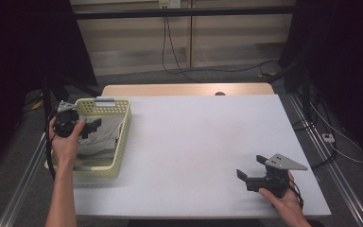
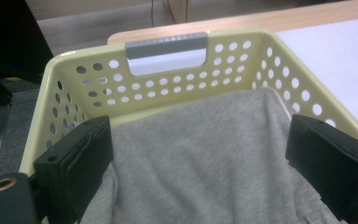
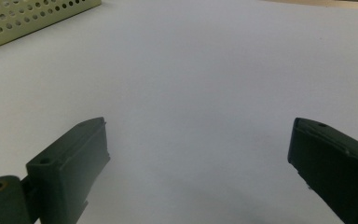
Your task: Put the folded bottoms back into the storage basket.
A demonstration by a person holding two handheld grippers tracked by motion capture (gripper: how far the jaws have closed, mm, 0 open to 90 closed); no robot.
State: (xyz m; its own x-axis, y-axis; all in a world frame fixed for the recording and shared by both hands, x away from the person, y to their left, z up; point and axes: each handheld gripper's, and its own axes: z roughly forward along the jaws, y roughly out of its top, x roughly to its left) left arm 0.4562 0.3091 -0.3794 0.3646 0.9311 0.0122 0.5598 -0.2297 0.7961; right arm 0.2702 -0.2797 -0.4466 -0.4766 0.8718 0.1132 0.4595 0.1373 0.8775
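At the table's left edge sits one pale yellow plastic basket [image 1: 123, 142], rectangular, its walls dotted with round holes and a grey handle strip on its far wall. Inside lies one soft, rumpled grey cloth [image 1: 99, 142]. The left gripper [image 1: 89, 128] hovers over the cloth, its two black blocky jaws spread wide with nothing between them. The table [image 1: 194, 142] is smooth, white and flat. Near its front right corner, the right gripper [image 1: 250, 166] rests low, jaws likewise released, well apart from the basket.

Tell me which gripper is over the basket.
The left gripper, jaws open above the grey cloth in the yellow basket; the right gripper sits over bare table.
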